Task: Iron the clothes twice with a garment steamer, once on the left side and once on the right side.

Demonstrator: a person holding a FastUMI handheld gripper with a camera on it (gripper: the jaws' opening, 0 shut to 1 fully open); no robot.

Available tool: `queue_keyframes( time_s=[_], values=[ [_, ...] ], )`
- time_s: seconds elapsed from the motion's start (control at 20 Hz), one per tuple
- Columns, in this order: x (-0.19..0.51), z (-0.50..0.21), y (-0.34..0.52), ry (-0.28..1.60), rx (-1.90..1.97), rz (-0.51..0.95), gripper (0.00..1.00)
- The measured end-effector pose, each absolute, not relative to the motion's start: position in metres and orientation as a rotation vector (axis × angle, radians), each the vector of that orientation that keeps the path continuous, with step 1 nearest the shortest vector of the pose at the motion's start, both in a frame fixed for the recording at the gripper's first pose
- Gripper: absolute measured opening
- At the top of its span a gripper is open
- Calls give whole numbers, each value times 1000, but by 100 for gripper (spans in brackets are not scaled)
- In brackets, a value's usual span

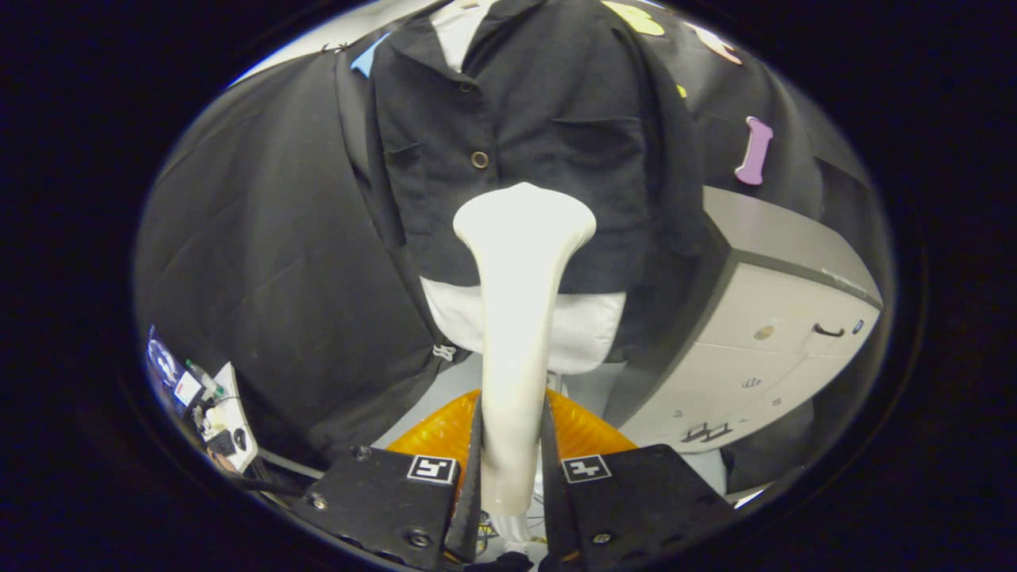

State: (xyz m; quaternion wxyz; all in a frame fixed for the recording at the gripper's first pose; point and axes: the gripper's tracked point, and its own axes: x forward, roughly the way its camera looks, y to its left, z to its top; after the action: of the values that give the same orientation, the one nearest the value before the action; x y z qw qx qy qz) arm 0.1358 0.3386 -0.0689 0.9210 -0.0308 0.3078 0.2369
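Observation:
A white garment steamer [516, 318] stands upright between my fingers, and my gripper [512, 469] is shut on its handle. Its wide head [524, 218] reaches up in front of the lower middle of a black button-up shirt [540, 135]. The shirt hangs on a white torso form [588, 330], whose bare bottom shows below the hem. A metal snap button [480, 160] on the shirt's placket sits just above and left of the steamer head. I cannot tell whether the head touches the cloth.
An orange ribbed base [433, 433] lies just beyond my fingers under the steamer. A grey-white cabinet [779, 318] with handles stands right of the shirt. Black cloth [270, 254] hangs to the left, with a small cluttered white stand [226, 421] at its foot.

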Motion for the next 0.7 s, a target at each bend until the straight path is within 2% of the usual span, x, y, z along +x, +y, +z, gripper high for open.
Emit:
queue_keyframes(
  time_s=[0.4,0.7],
  values=[
    [103,-82,193,623,-22,371,35],
    [48,-95,74,618,18,294,35]
  ],
)
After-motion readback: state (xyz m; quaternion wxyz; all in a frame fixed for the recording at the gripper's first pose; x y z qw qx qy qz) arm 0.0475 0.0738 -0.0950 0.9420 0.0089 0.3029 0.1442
